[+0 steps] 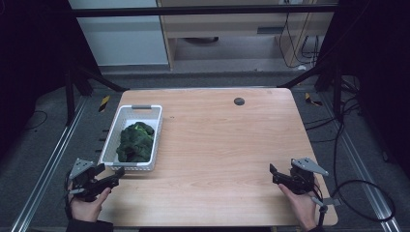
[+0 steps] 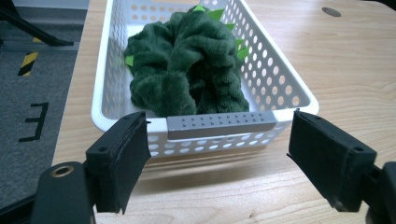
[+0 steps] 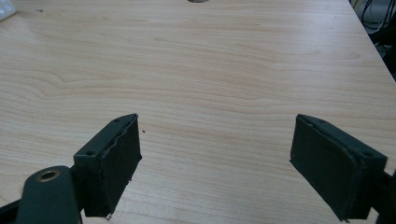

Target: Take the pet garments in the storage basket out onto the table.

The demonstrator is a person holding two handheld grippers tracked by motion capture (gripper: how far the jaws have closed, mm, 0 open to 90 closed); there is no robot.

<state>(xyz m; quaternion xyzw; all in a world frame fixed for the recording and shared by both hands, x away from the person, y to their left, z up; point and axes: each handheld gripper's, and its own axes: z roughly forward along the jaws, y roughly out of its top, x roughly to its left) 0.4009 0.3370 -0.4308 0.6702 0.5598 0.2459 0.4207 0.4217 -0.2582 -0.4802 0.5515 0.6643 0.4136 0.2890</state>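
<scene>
A white perforated basket (image 1: 124, 114) stands on the left side of the wooden table (image 1: 217, 140), with a dark green plush cloth (image 1: 135, 141) heaped inside. In the left gripper view the basket (image 2: 275, 70) is close ahead, its grey handle strip (image 2: 220, 124) facing me and the green cloth (image 2: 187, 65) behind it. My left gripper (image 1: 117, 173) is open just in front of the basket's near end, holding nothing; its jaws stand wide in the left gripper view (image 2: 219, 158). My right gripper (image 1: 273, 173) is open over bare table at the right (image 3: 217, 161).
A small dark round grommet (image 1: 239, 101) sits in the table top near the far edge. Black frame bars and cables surround the table on the grey floor. Yellow-black tape marks (image 1: 104, 103) lie beside the table's far left corner.
</scene>
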